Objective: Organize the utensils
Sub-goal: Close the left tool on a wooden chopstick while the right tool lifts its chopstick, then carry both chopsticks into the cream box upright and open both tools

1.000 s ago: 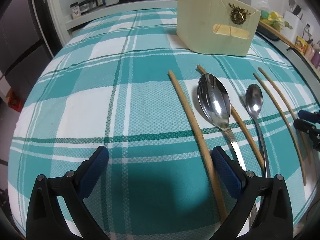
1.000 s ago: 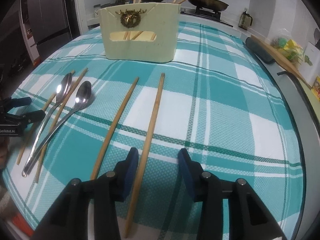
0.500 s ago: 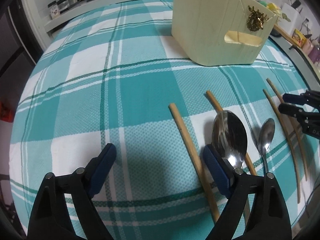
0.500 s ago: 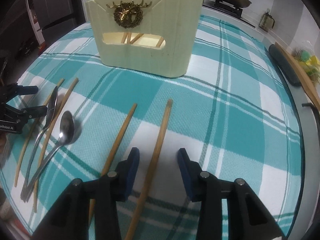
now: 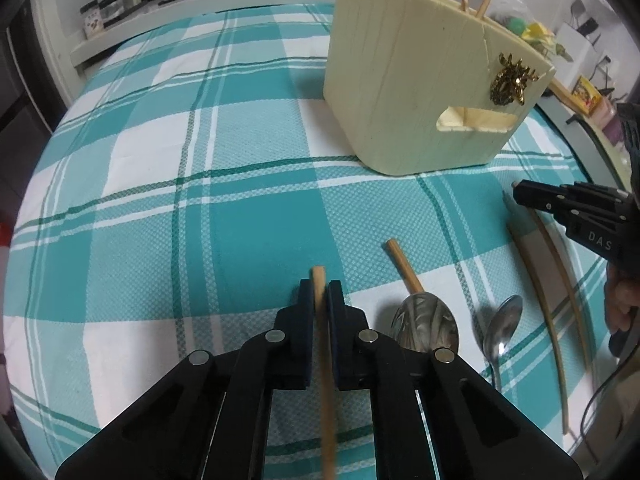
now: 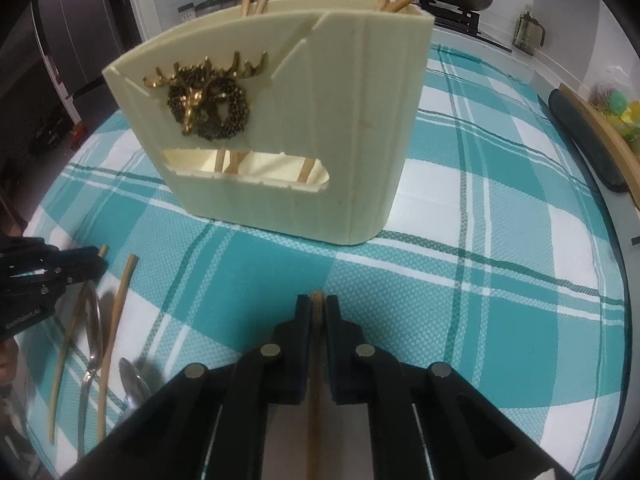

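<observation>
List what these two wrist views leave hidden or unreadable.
- Left wrist view: lower end of the wooden chopstick in the left tongs, cut off by the bottom edge.
- Left wrist view: large steel spoon handle, behind the tongs' black frame.
- Right wrist view: cream utensil holder interior, behind its front wall.

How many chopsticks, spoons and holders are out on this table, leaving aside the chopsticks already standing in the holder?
Chopsticks: 4 (one in the left gripper, one in the right gripper, two lying flat)
Spoons: 2
Holder: 1
Total: 7
</observation>
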The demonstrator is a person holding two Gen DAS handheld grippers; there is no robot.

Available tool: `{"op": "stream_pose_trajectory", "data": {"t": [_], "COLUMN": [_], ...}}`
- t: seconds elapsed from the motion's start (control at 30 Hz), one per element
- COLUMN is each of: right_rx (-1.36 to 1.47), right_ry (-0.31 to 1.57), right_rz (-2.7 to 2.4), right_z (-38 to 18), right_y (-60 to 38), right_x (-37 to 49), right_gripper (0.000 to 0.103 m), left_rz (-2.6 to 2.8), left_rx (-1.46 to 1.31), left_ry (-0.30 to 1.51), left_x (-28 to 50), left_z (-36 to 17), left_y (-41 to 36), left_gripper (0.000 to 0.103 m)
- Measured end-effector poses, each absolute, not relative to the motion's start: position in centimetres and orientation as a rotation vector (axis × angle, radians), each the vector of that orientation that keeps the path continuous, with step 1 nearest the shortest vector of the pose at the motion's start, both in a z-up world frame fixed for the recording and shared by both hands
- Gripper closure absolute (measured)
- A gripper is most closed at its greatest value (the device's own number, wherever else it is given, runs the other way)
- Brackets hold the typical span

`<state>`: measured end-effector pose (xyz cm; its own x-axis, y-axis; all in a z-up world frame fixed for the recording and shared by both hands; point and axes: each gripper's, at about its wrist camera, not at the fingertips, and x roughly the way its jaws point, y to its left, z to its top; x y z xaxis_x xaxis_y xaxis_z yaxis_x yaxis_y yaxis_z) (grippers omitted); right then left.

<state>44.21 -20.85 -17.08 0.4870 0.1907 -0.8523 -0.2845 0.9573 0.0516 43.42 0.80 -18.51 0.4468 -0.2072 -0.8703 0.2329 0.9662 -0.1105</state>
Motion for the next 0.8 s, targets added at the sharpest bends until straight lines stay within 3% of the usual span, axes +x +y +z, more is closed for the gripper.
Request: {"op": "stream_pose_trajectory", "data": {"t": [0.5,0.8], "right_rx": [0.002,0.016], "right_ry": [0.724,0.536], "right_rz": [0.350,0.347], "right_z": [-3.1,2.9], "right_y": [-24.8,-24.7], "right_x": [36.4,31.8], "right_gripper": [0.096,0.096], "left_rz": [-0.325,-0.342], "left_rx": [-0.064,-0.086], "left_ry": [0.709,0.590], "left_x": [35.2,32.3], "left_z": [-3.2,1.5], "left_y": [4.3,5.0], "left_gripper": [0.098,0.098]}}
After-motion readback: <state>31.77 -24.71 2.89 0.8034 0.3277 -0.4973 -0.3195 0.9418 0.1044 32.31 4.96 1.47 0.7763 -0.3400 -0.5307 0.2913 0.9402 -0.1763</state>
